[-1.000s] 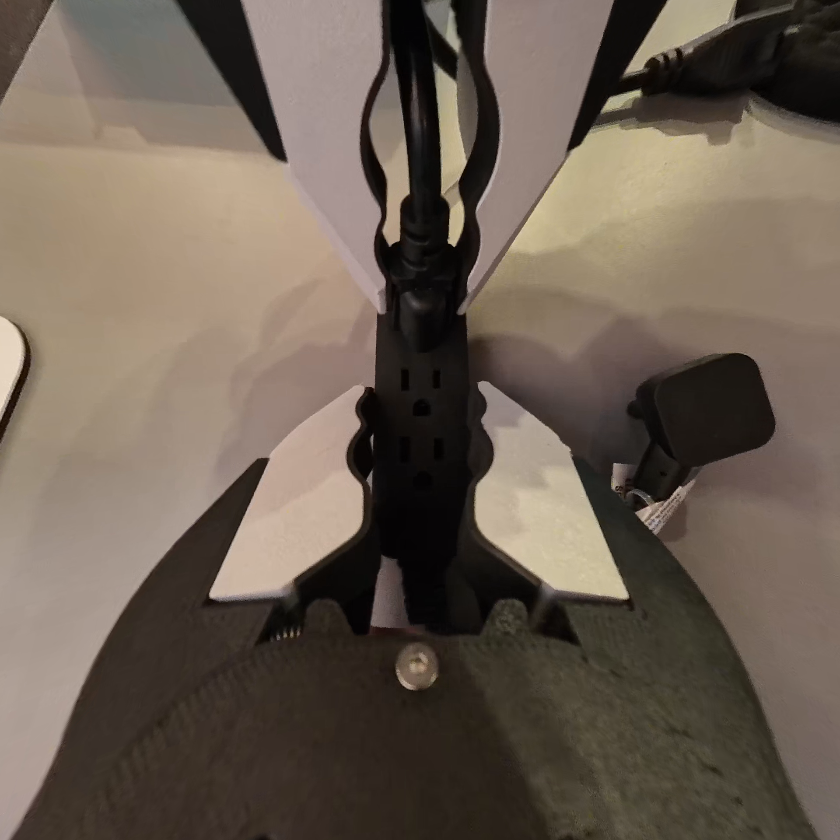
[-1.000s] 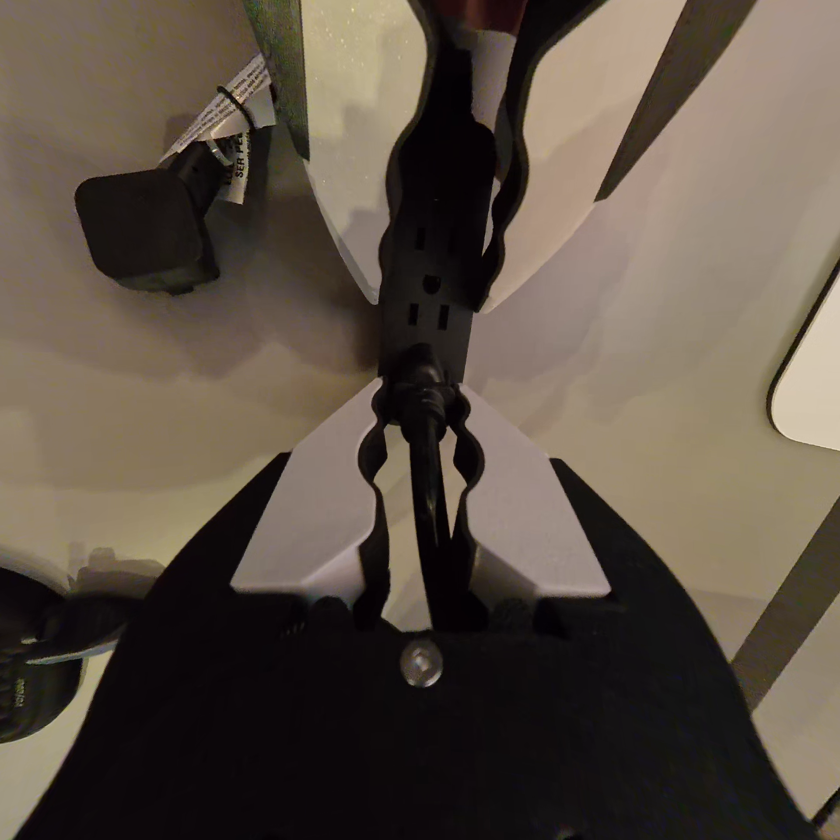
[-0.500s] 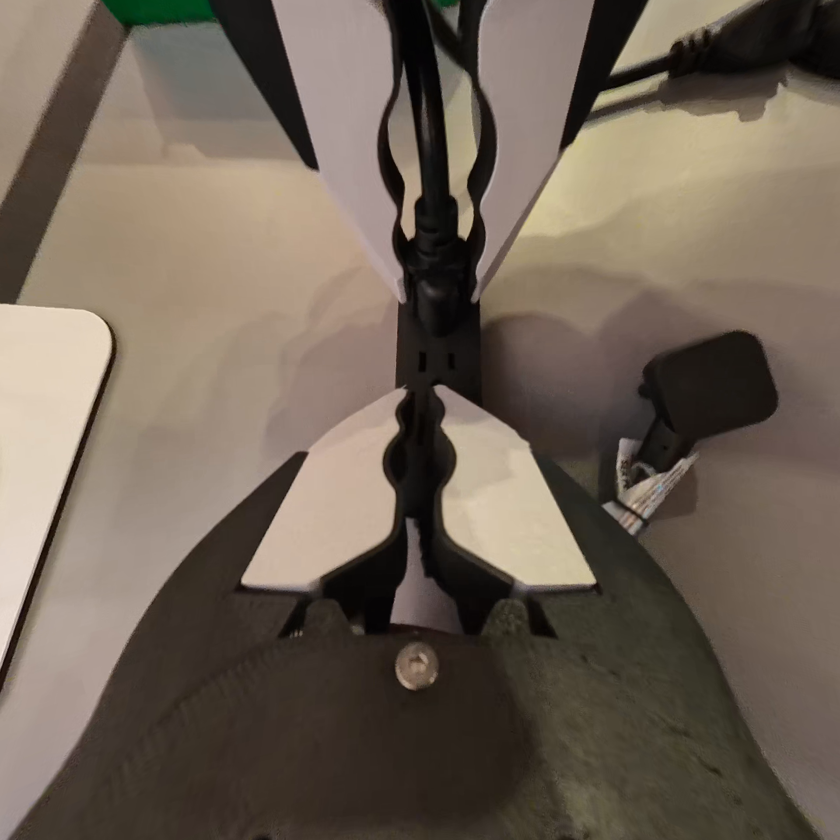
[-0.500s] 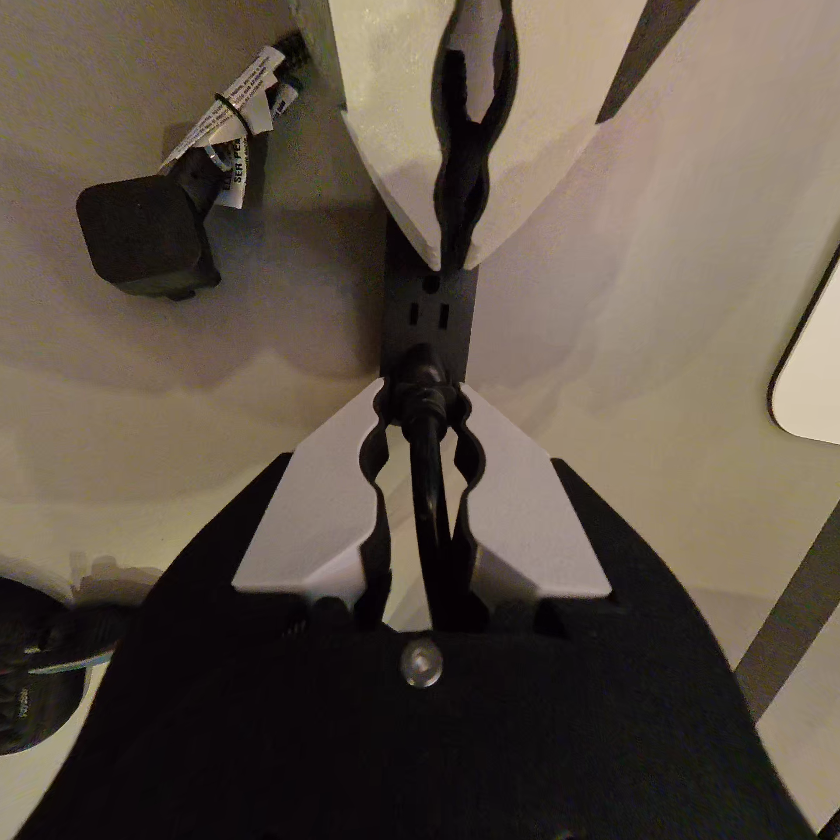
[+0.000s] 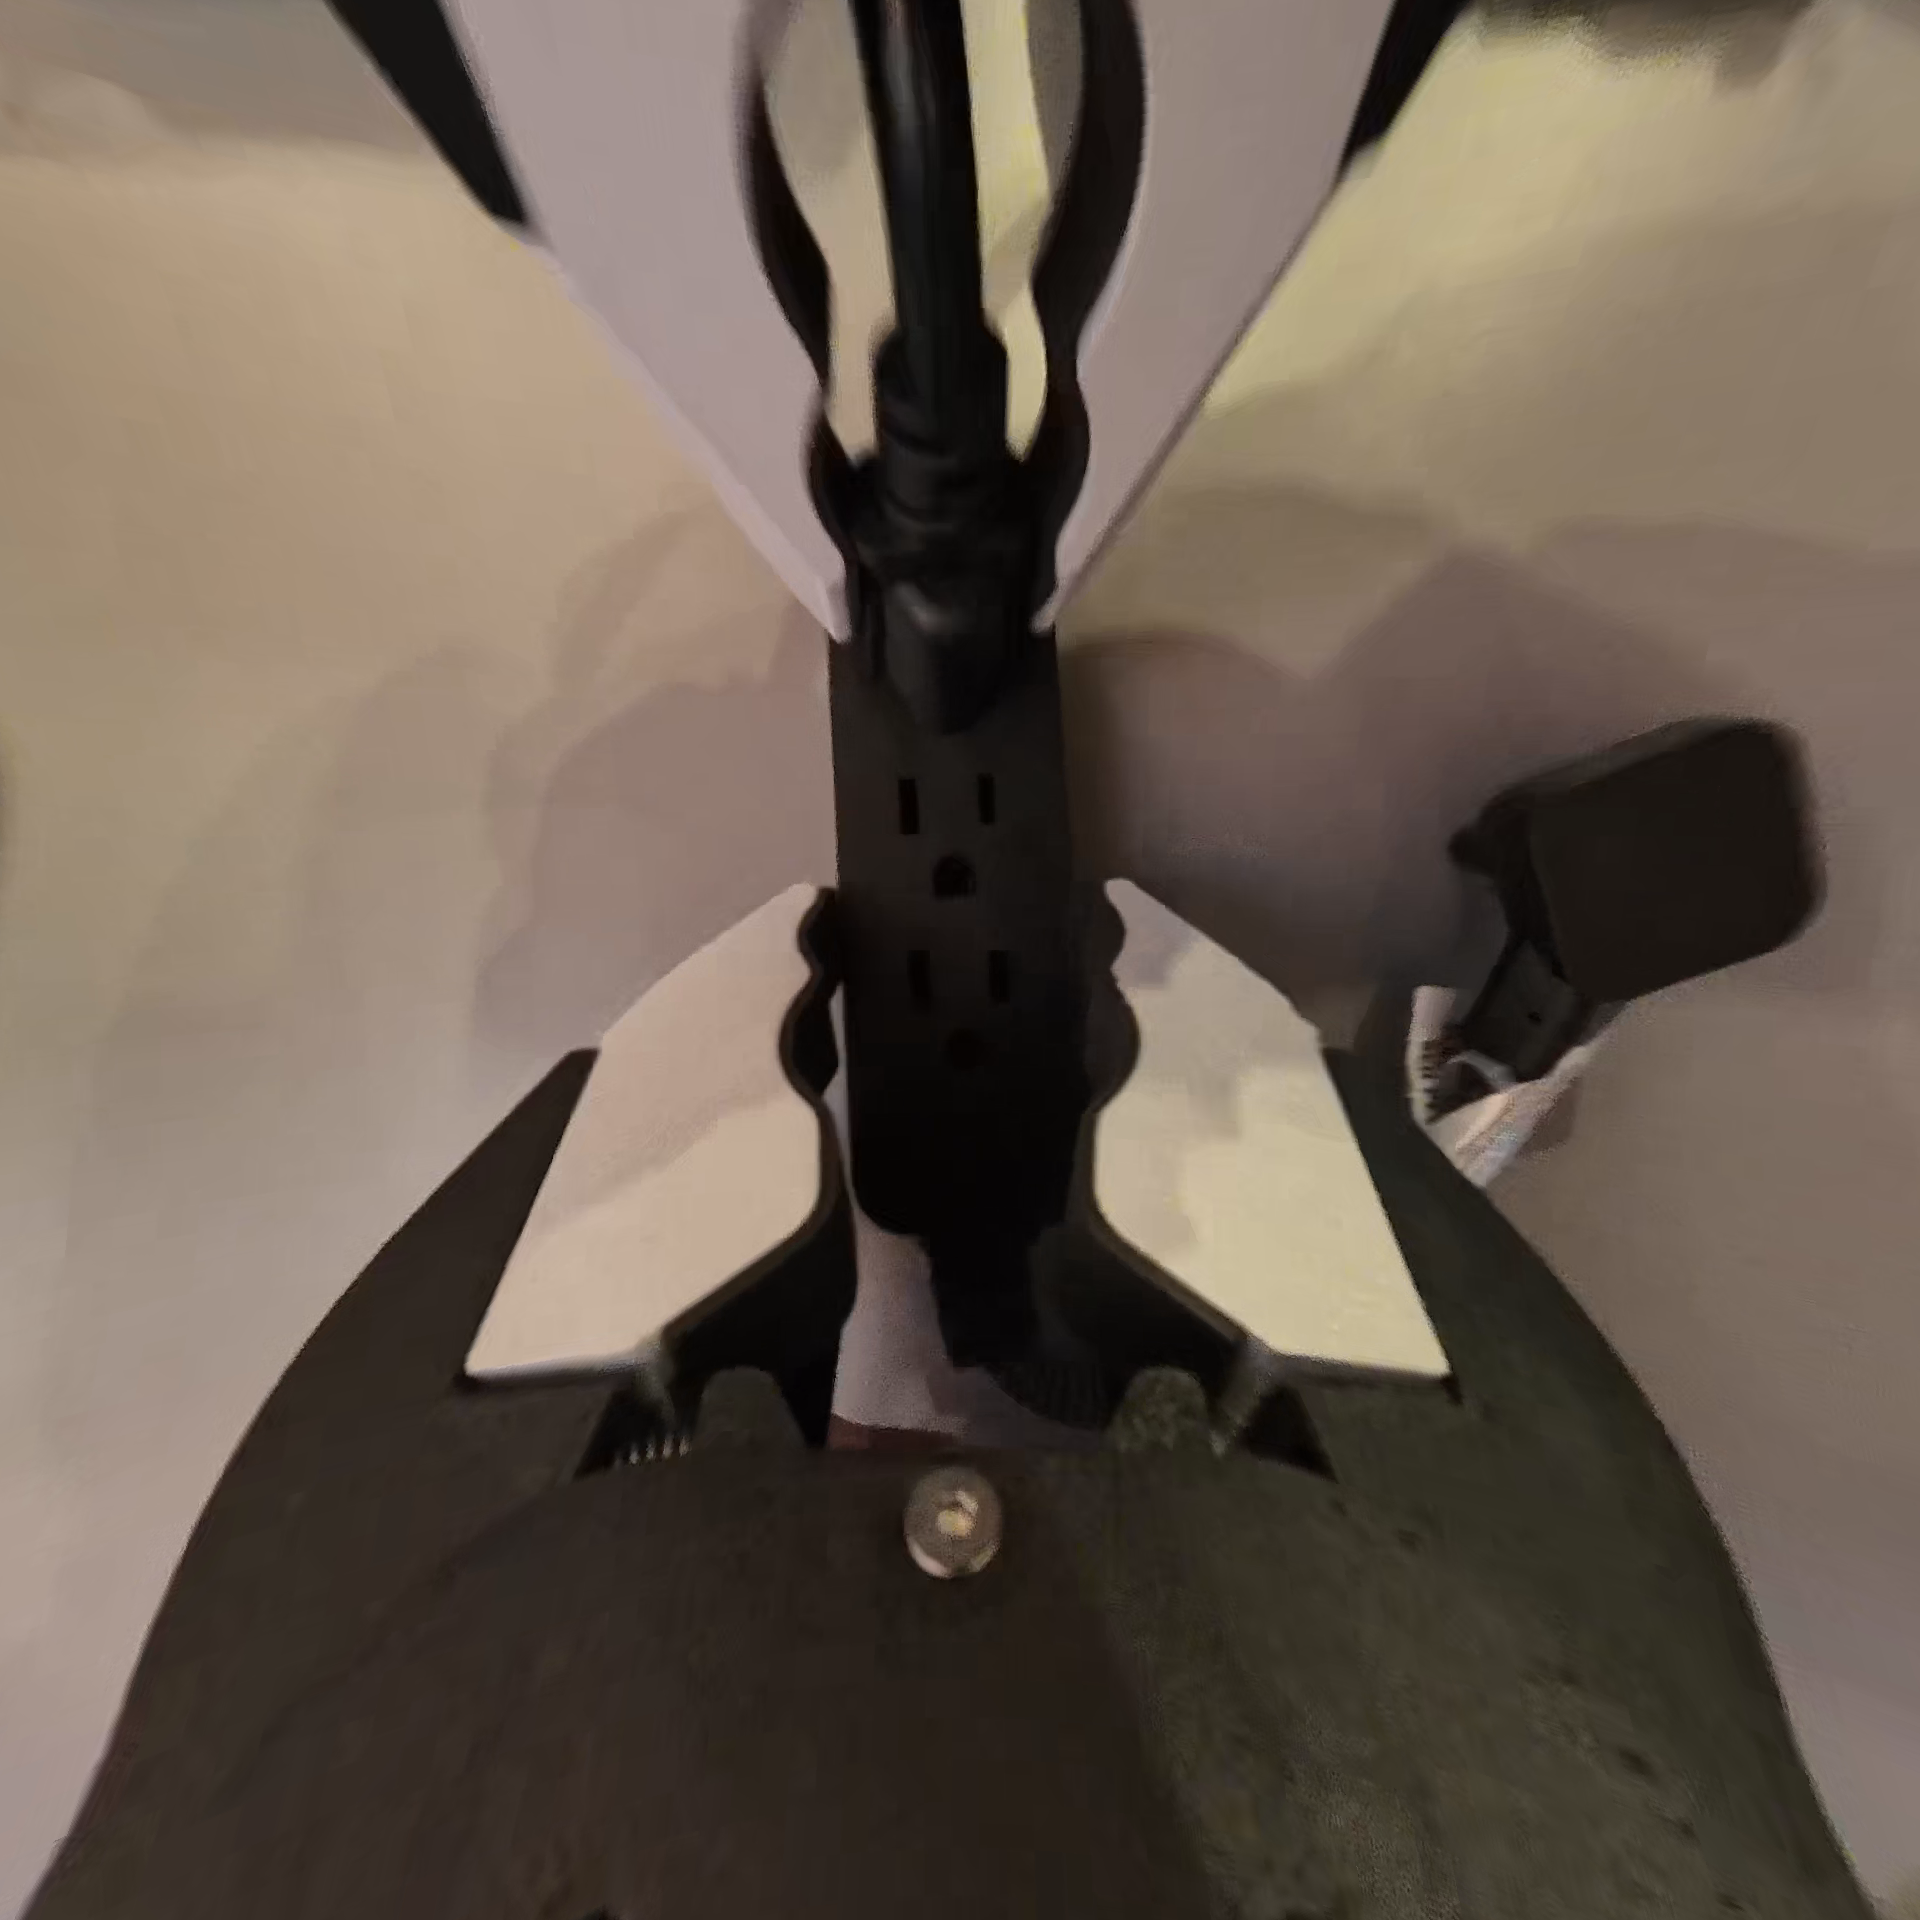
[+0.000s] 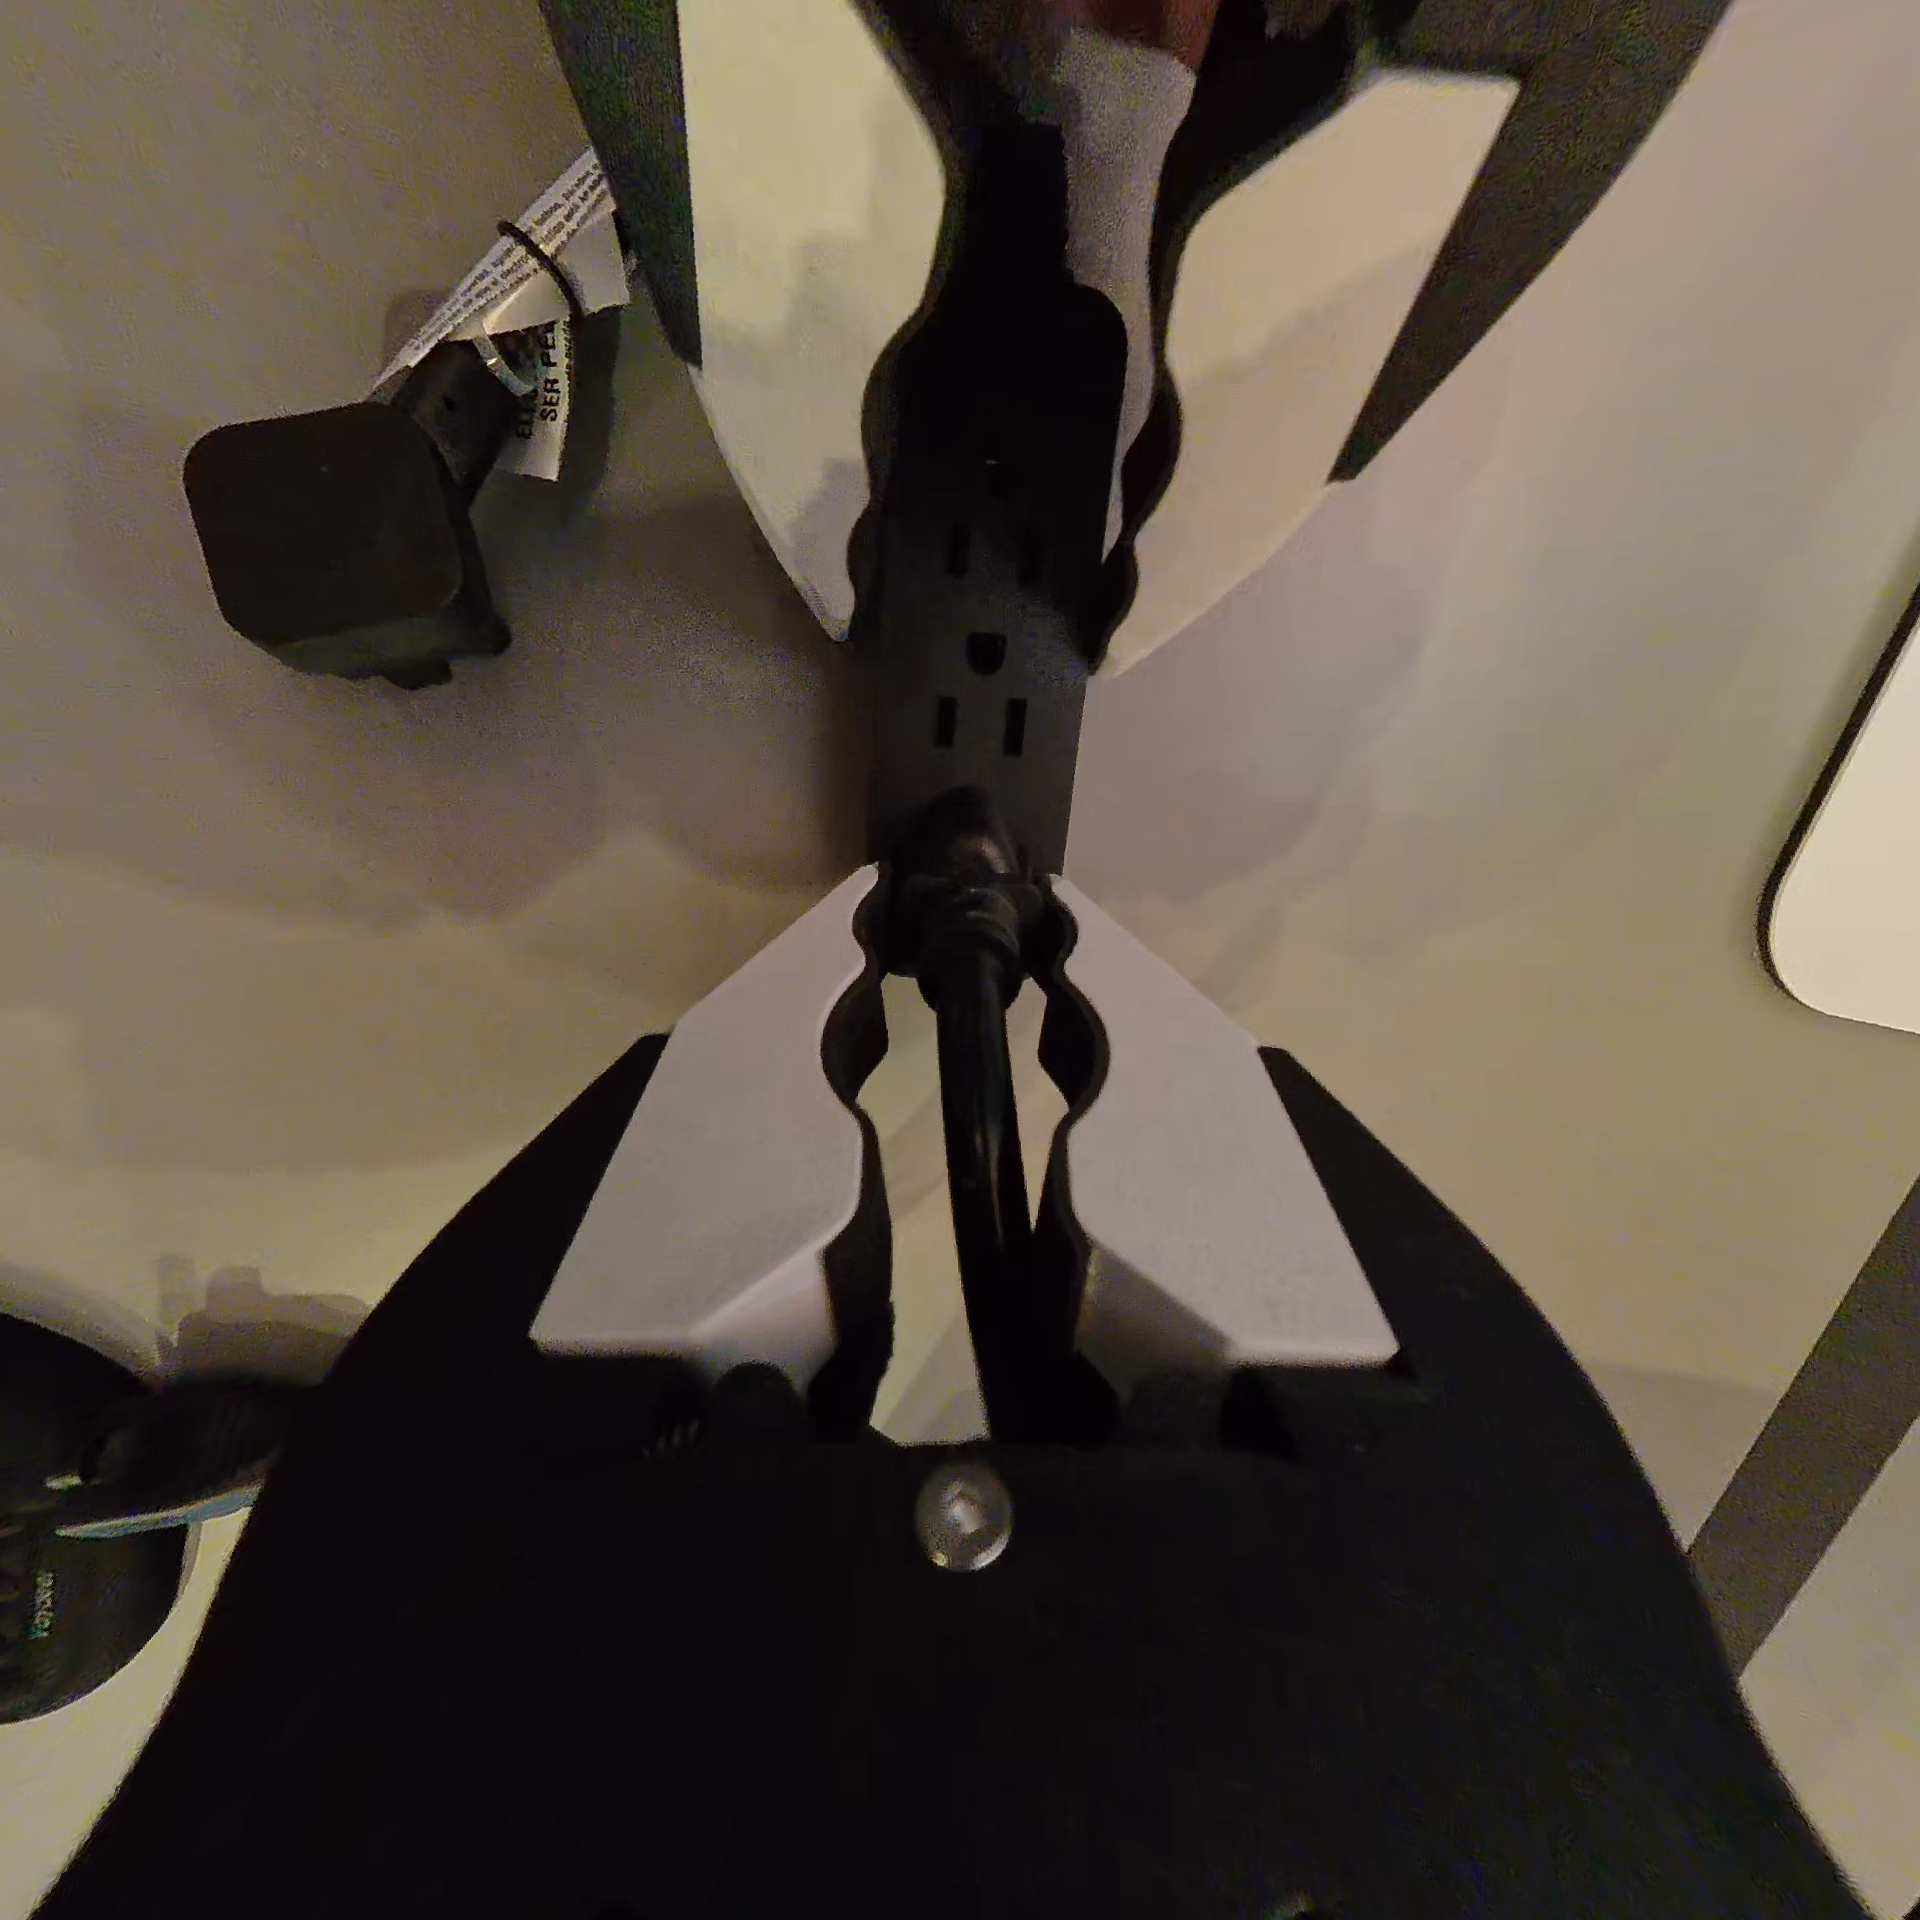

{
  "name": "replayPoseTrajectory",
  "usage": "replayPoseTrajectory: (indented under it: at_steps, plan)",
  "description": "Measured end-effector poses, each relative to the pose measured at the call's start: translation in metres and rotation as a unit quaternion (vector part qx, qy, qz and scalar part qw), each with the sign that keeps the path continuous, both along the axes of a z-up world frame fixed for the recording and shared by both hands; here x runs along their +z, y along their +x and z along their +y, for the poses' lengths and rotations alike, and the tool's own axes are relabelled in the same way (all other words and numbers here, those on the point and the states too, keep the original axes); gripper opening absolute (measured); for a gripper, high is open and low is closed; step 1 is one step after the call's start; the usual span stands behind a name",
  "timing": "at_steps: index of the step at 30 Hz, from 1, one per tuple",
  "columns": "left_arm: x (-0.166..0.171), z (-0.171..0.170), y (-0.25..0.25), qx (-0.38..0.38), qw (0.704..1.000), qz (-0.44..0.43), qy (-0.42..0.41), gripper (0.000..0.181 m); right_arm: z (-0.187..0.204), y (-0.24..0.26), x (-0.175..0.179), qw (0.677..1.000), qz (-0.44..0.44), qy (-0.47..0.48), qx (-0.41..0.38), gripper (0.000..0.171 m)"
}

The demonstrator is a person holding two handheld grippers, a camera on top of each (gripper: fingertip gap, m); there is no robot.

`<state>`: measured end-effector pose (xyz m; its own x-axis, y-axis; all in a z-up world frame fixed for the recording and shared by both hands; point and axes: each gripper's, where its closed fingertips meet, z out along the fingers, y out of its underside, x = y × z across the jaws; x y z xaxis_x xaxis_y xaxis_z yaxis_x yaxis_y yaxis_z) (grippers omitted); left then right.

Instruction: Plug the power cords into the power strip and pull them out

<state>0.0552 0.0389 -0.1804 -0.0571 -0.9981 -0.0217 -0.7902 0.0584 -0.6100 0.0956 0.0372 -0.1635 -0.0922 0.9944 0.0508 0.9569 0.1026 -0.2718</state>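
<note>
A black power strip (image 5: 951,831) lies on the pale table and also shows in the right wrist view (image 6: 977,727). My left gripper (image 5: 961,894) straddles its near end, white fingers (image 5: 707,1091) pressed on both sides. It shows from the front in the right wrist view (image 6: 977,644). My right gripper (image 6: 961,894) is shut on a black plug (image 6: 956,862) seated in the strip's end outlet, with its cord (image 6: 977,1091) running back between the fingers. The left wrist view shows this gripper (image 5: 940,623) and the plug (image 5: 935,592). Two outlets are bare.
A black square adapter (image 5: 1652,862) with a white tag on its cord lies beside the strip, and shows in the right wrist view (image 6: 332,530). A white rounded board (image 6: 1849,852) lies at the right edge. Dark bundled cords (image 6: 62,1507) lie at lower left. The grippers' ends are close to 5 centimeters from one another. The left tips stand about 8 centimeters off the black square adapter (image 5: 1652,862).
Half a second ago my left gripper's fingers were nearly together farther back. They now stand wider and forward, around the strip as a second ago. The right gripper still holds the plug.
</note>
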Motion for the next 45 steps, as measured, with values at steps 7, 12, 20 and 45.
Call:
replayPoseTrajectory:
  at_steps: [7, 12, 20, 45]
  plan:
    - [-0.0068, -0.0015, 0.0045, 0.027, 0.999, -0.046, 0.008, 0.045, -0.0012, -0.0011, 0.0002, 1.000, 0.009, -0.001, -0.001, 0.022]
    - [-0.0021, 0.0003, 0.0050, 0.034, 0.998, -0.046, 0.041, 0.045, -0.0010, -0.0018, 0.0004, 1.000, 0.009, -0.006, -0.002, 0.022]
    - [-0.0028, -0.0002, 0.0057, 0.021, 0.998, -0.053, 0.033, 0.046, -0.0001, -0.0036, 0.0004, 1.000, 0.015, -0.007, -0.005, 0.022]
    - [-0.0061, -0.0015, 0.0072, 0.020, 0.997, -0.058, 0.041, 0.048, 0.0003, -0.0064, 0.0025, 0.998, 0.029, 0.051, -0.001, 0.021]
